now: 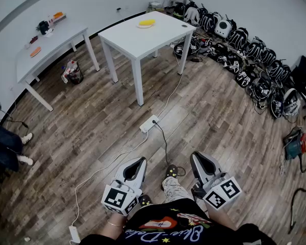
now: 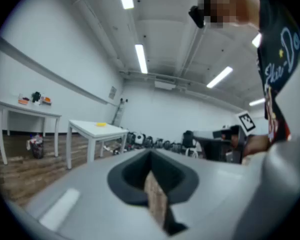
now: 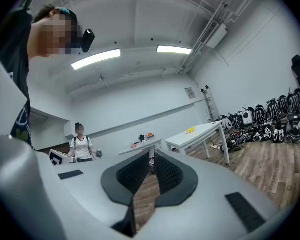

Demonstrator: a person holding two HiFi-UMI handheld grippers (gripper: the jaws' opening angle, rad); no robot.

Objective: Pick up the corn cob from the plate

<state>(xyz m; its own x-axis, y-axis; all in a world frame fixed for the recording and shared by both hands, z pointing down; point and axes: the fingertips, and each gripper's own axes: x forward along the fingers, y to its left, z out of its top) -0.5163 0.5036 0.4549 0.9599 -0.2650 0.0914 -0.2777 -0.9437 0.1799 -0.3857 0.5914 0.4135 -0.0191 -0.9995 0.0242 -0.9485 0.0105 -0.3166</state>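
The yellow corn cob [image 1: 147,22] lies on a pale plate [image 1: 139,26] on the white table [image 1: 143,40] at the far end of the room. It shows small and distant in the left gripper view [image 2: 100,124] and the right gripper view [image 3: 190,130]. Both grippers hang low, close to the person's body, far from the table. My left gripper [image 1: 141,160] is shut and empty, its pads meeting at the tips [image 2: 151,156]. My right gripper [image 1: 196,157] is also shut with nothing between its ribbed pads [image 3: 151,156]. Both point level toward the table.
A second white table [image 1: 46,47] with small items stands at the back left, a bag [image 1: 72,71] beneath it. Backpacks [image 1: 245,50] line the right wall. A power strip [image 1: 149,123] and cables lie on the wooden floor. Another person [image 3: 81,146] stands off to the left.
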